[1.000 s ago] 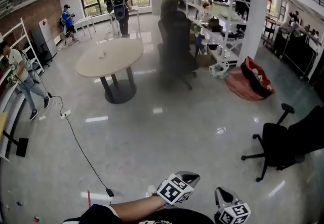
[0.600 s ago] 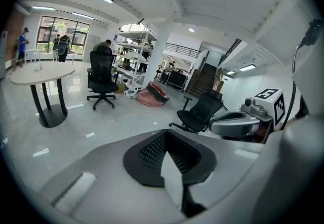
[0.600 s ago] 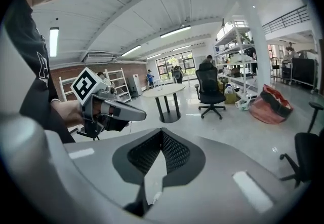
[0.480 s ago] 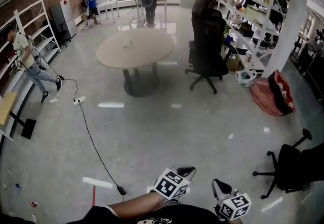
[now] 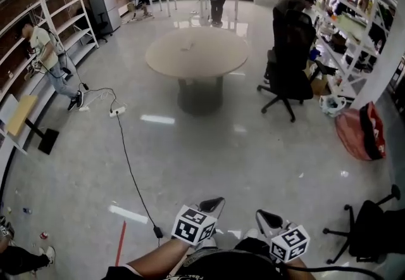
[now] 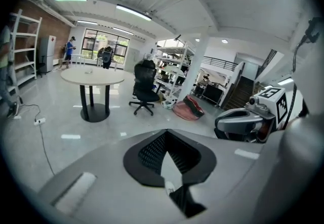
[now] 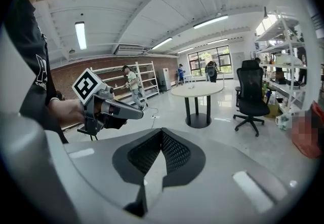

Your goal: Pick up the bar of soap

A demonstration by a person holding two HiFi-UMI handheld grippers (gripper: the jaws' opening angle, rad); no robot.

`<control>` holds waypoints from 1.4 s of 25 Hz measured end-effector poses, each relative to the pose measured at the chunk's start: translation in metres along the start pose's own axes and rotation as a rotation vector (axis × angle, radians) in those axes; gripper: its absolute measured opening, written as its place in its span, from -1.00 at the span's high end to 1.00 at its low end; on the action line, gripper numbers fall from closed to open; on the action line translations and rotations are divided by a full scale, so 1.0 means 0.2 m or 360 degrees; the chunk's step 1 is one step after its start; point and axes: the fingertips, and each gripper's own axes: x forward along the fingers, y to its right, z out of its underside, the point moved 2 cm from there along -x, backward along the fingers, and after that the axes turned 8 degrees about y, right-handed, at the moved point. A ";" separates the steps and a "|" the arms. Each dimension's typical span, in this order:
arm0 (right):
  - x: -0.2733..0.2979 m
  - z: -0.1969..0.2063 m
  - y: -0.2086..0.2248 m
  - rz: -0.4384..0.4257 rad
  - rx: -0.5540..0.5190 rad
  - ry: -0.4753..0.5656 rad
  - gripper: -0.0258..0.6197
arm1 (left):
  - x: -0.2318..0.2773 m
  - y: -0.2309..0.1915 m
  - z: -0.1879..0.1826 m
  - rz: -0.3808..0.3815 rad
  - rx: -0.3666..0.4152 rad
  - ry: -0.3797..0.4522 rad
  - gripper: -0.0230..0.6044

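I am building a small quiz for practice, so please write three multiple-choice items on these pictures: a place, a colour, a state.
1. Where is the round table in the head view?
A) at the bottom edge
B) upper middle, left of the black office chair
C) on a shelf

2. What colour is the bag beside the white shelves?
A) blue
B) yellow
C) red

3. How are the right gripper's jaws?
A) shut, nothing between
B) shut on a soap bar
C) wide open

Key: 1 B, it stands left of the chair; 2 C, it is plainly red; 3 A, that gripper's view shows them closed, empty.
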 end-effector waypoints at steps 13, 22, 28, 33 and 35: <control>0.54 -0.32 0.43 -0.0499 -0.0147 0.0045 0.90 | 0.21 -0.31 -0.28 -0.0492 -0.0202 0.0206 0.90; 0.72 -0.36 0.78 -0.0717 -0.0194 -0.0051 0.90 | 0.47 -0.38 -0.38 -0.0727 -0.0286 0.0263 0.90; 0.86 -0.44 0.85 -0.0784 -0.0140 -0.0081 0.90 | 0.47 -0.43 -0.44 -0.0805 -0.0301 0.0195 0.90; 1.08 -0.45 0.76 -0.0842 -0.0181 -0.0139 0.90 | 0.43 -0.64 -0.47 -0.0834 -0.0334 0.0229 0.90; 1.18 -0.49 0.73 -0.0833 -0.0202 -0.0169 0.90 | 0.44 -0.76 -0.49 -0.0812 -0.0358 0.0223 0.90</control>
